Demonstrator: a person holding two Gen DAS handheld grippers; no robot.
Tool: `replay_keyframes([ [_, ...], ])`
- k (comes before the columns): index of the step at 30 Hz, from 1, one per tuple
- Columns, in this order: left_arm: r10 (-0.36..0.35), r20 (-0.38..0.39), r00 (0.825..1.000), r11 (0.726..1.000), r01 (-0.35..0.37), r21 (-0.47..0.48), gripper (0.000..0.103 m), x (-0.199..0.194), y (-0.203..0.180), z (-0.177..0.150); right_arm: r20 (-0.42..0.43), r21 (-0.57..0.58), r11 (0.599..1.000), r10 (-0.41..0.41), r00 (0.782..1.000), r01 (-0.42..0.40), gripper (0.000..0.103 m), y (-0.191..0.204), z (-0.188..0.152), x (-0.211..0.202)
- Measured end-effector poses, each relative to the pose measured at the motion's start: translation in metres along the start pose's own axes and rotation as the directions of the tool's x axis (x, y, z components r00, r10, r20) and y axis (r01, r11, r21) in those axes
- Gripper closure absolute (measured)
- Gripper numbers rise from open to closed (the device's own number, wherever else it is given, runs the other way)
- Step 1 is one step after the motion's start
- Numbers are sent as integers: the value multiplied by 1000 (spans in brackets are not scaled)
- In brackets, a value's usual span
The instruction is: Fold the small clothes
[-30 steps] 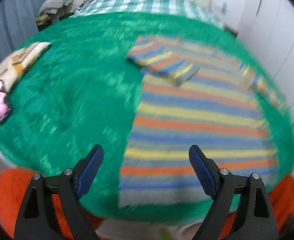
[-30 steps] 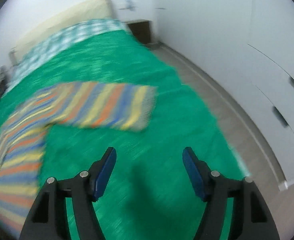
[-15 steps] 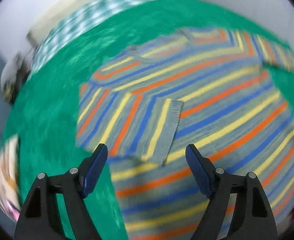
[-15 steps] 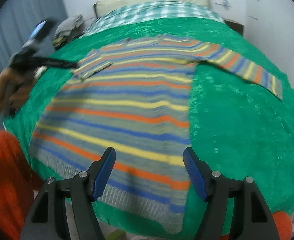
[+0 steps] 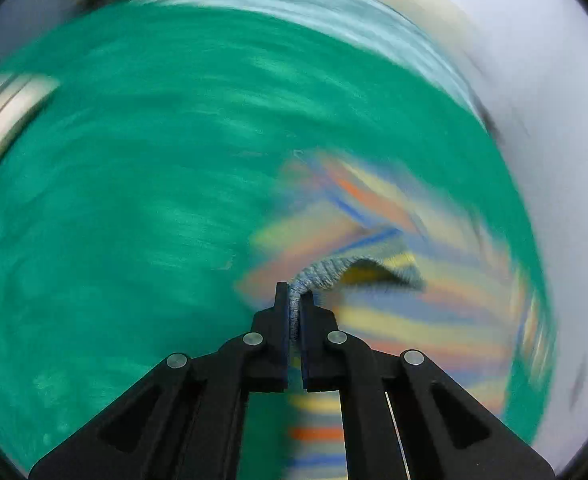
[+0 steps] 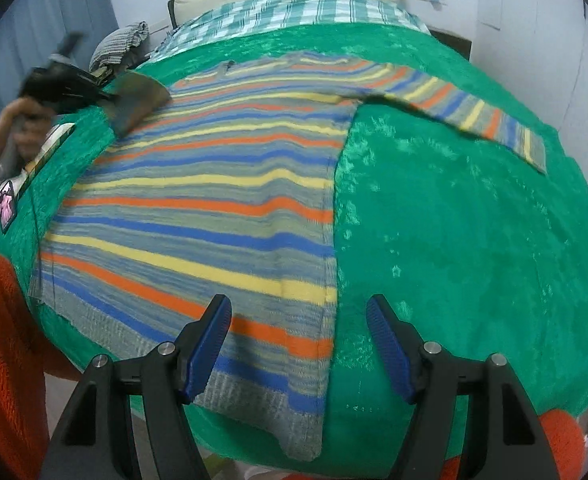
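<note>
While the striped sweater (image 6: 198,208) is lying spread flat on the green blanket (image 6: 474,240) that is covering the bed, the left gripper (image 5: 294,300) is pinching the ribbed grey-blue cuff of one sleeve (image 5: 322,272); its jaws have just been closing and are now sitting together on that fabric, with the knit bunching up between the blue pads. The left wrist view is badly smeared, so little else is readable there beyond the green cover and blurred stripes. In the right wrist view, the same gripper is showing at the far left of the bed, gripped by the person's hand (image 6: 18,120), with the sleeve end lifting off the sweater's body beside it. The right gripper (image 6: 298,344) is hovering over the near hem of the sweater, close to its right side edge, jaws standing well apart with nothing between them. The other sleeve (image 6: 474,108) is stretching out flat toward the right across the blanket. A folded patterned cloth (image 6: 14,192) is resting near the bed's left edge.
</note>
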State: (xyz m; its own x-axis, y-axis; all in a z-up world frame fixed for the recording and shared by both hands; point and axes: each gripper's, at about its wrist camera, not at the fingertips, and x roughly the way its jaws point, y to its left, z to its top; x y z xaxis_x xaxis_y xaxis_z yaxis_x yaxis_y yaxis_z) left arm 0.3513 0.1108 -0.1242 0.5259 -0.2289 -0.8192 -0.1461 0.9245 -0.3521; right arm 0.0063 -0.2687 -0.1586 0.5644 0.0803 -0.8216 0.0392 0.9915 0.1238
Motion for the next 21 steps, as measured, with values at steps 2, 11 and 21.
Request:
replay_keyframes([
  [2, 136, 29, 990, 965, -126, -230, 101, -6, 72, 27, -9, -2, 1000, -1, 1000, 1, 33, 1, -1, 4],
  [11, 307, -52, 950, 927, -311, -209, 102, 29, 123, 29, -26, -20, 1000, -25, 999, 24, 33, 4, 0, 16],
  [21, 412, -86, 907, 880, -420, -221, 38, 22, 162, 6, -33, -24, 999, -31, 999, 31, 27, 4, 0, 16],
])
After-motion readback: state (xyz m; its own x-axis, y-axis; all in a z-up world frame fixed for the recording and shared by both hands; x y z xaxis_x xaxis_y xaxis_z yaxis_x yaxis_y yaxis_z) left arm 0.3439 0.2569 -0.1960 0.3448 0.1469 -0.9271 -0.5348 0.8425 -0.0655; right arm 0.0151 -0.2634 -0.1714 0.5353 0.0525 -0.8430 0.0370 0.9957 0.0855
